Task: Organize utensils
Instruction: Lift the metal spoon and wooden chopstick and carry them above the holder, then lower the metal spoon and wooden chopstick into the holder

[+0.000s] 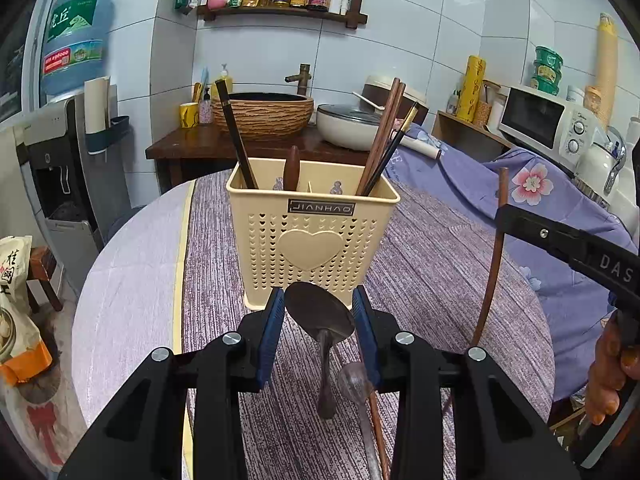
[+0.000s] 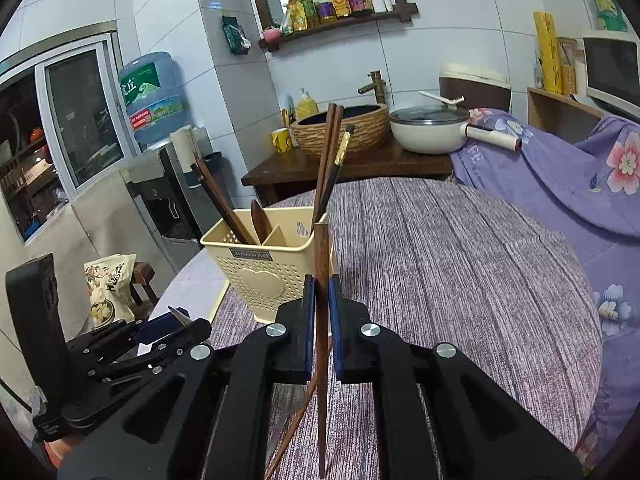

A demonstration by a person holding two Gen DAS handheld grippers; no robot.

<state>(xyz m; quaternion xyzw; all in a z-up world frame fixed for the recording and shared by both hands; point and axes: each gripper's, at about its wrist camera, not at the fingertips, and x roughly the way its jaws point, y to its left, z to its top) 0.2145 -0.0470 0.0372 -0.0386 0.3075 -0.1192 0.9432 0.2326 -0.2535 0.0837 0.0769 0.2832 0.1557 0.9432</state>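
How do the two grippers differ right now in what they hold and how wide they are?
The left gripper is open, its blue pads on either side of a metal spoon lying on the tablecloth; the right gripper is shut on a brown chopstick. The spoon lies flat, the chopstick stands upright, lifted. Both grippers face the beige utensil holder.

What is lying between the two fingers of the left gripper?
The bowl of a metal spoon lies between the open left gripper fingers, on the tablecloth; the left wrist view shows it.
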